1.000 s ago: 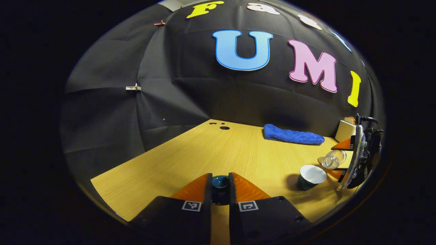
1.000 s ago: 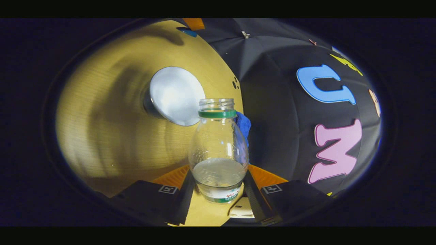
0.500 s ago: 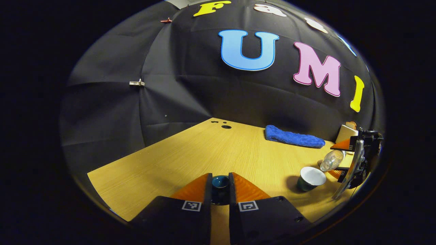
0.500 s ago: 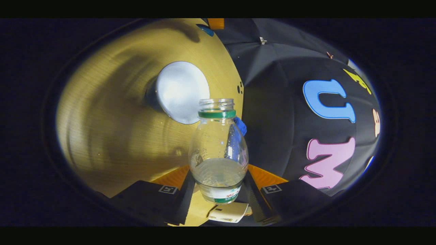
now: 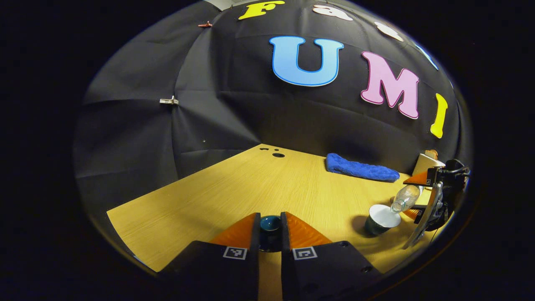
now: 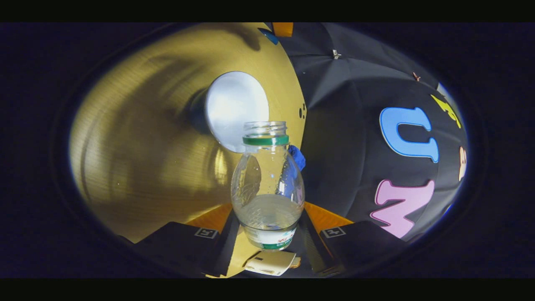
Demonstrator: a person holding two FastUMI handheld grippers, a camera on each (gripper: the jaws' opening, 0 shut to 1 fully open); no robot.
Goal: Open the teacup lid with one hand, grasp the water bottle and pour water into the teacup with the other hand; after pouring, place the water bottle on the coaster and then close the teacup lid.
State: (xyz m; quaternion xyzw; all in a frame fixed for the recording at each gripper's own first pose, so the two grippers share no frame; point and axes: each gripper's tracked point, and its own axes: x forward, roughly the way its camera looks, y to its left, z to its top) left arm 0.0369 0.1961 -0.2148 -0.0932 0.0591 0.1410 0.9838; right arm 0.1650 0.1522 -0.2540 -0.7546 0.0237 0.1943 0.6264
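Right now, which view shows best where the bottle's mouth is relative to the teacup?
The left gripper view: the water bottle tilts, mouth over the teacup rim. The right gripper view shows the bottle close, the cup blurred behind.

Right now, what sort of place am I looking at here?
Probably a small recording booth set up as a tabletop: a black cloth wall backs a wooden table, where hand-held grippers tip a water bottle over a teacup.

Left gripper view: low over the table (image 5: 234, 188), facing the back wall, teacup (image 5: 381, 218) far right.
Right gripper view: rolled sideways, close behind the water bottle (image 6: 267, 184), teacup (image 6: 236, 109) just past it.
Shared: teacup, bottle (image 5: 404, 198), blue cloth (image 5: 360, 169).
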